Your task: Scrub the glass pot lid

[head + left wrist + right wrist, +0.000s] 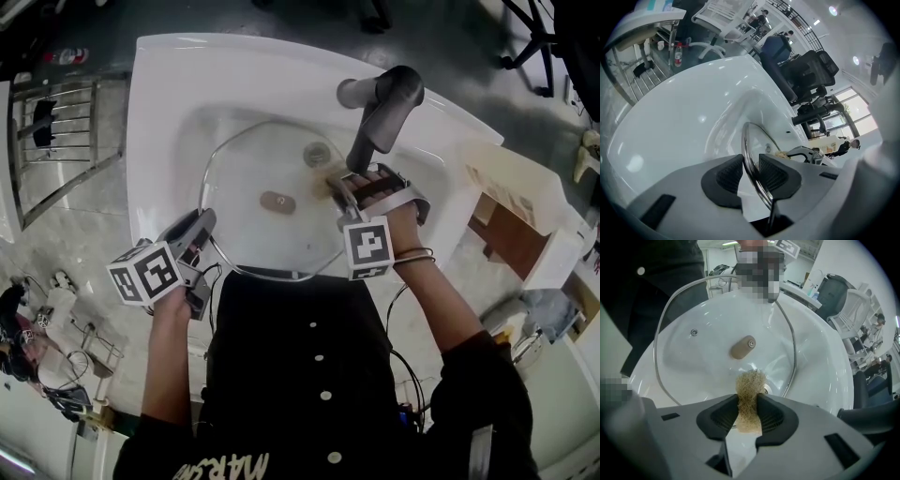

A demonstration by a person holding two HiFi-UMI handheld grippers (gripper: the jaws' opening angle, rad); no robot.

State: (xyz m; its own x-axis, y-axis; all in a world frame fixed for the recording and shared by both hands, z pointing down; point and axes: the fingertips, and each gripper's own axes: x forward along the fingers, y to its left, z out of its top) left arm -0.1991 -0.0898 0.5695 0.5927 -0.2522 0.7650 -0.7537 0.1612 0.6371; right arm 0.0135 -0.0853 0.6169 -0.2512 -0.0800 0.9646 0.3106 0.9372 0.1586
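Note:
A round glass pot lid (253, 183) with a steel rim and a tan knob (277, 202) is held over the white sink basin (169, 103). My left gripper (199, 230) is shut on the lid's rim at its near left edge; in the left gripper view the steel rim (750, 154) runs between the two black pads. My right gripper (339, 187) is shut on a tan scrubbing sponge (750, 397) and holds it against the lid's right side, just below the tap. In the right gripper view the glass pot lid (693, 352) and its knob (742, 347) fill the space ahead.
A grey tap (380, 117) arches over the basin's far right, right above my right gripper. The drain (317, 153) shows through the glass. A metal rack (56, 141) stands left of the sink, and a white and brown cabinet (525, 234) stands to its right.

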